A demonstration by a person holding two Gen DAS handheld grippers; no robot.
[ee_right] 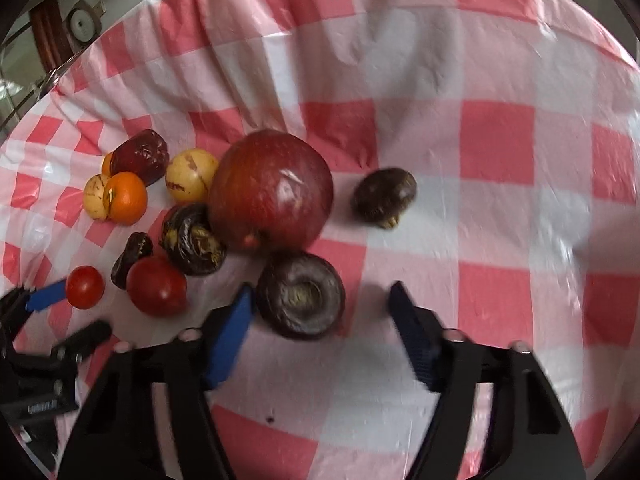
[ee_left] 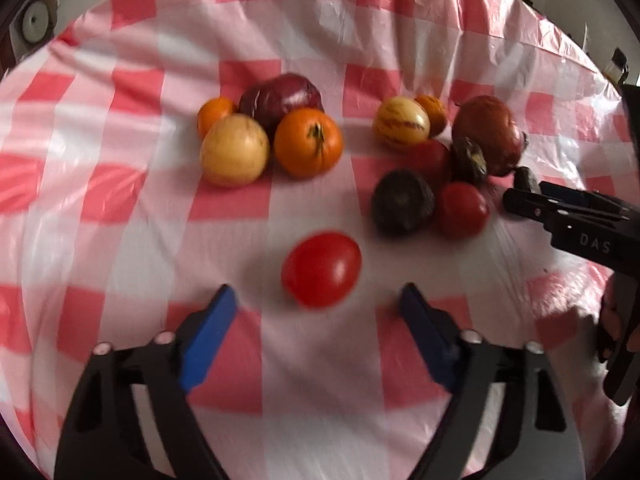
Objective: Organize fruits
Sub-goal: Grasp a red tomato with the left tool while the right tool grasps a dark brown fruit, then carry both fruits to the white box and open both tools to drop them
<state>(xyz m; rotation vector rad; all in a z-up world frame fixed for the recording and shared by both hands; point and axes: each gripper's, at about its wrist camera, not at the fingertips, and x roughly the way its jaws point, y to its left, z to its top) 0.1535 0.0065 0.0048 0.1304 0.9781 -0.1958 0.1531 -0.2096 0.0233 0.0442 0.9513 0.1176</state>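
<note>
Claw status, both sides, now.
Left claw: open, empty, a red tomato just ahead.
Right claw: open, empty, a dark purple fruit between its fingers.

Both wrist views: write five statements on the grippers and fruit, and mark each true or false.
1. The left gripper is open, with a red tomato just ahead of its fingertips. True.
2. The right gripper is shut on the big red apple. False: its jaws are open and the apple lies beyond them on the cloth.
3. A dark purple fruit sits beside the right gripper's left fingertip. True.
4. The fruit rests on a plain green cloth. False: the checked tablecloth is red and white.
5. One dark fruit lies apart, right of the apple. True.
</note>
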